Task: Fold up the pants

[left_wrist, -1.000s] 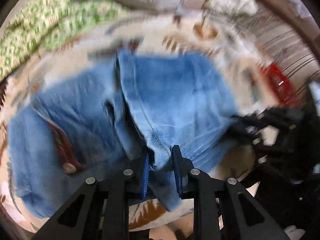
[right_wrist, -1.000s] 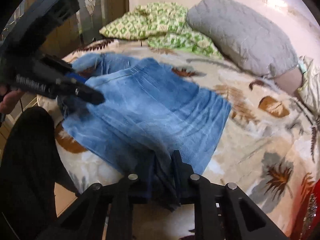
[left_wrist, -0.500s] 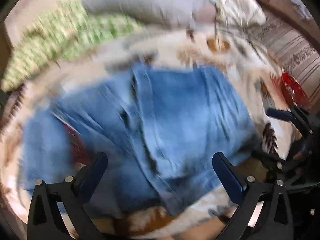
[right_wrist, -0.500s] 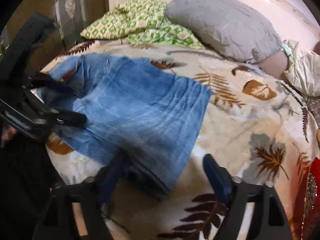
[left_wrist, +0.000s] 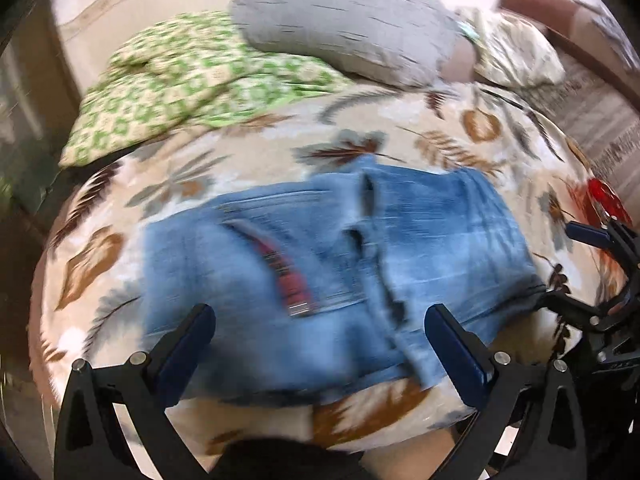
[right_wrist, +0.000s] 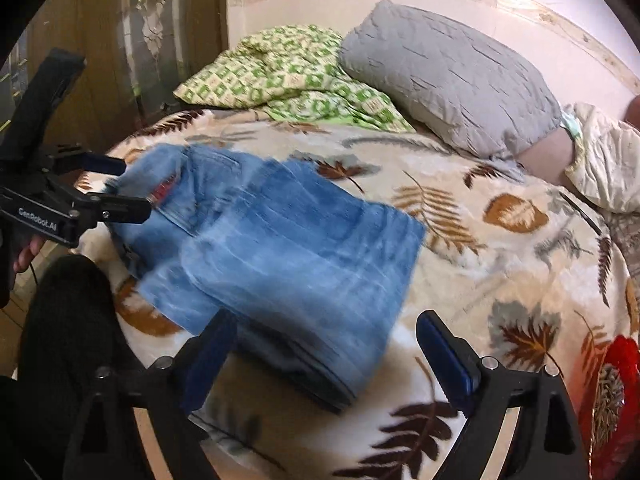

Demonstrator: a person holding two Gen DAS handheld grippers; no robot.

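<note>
The left wrist view is smeared by motion, so the seams and the red strip on the pants [left_wrist: 332, 280] are hard to make out, and the person holding the tools shows only as a dark sleeve and fingertips at the frame edge in the right wrist view. The folded blue denim pants lie flat on the leaf-print blanket [right_wrist: 500, 248], free of both tools: the left gripper [left_wrist: 320, 320] and the right gripper [right_wrist: 324, 332] have just been opening and stand wide apart above the near edge, nothing clamped between the pads. A grey pillow [right_wrist: 448, 76] and a green-patterned pillow [right_wrist: 280, 76] rest at the head of the bed against a pale wall
</note>
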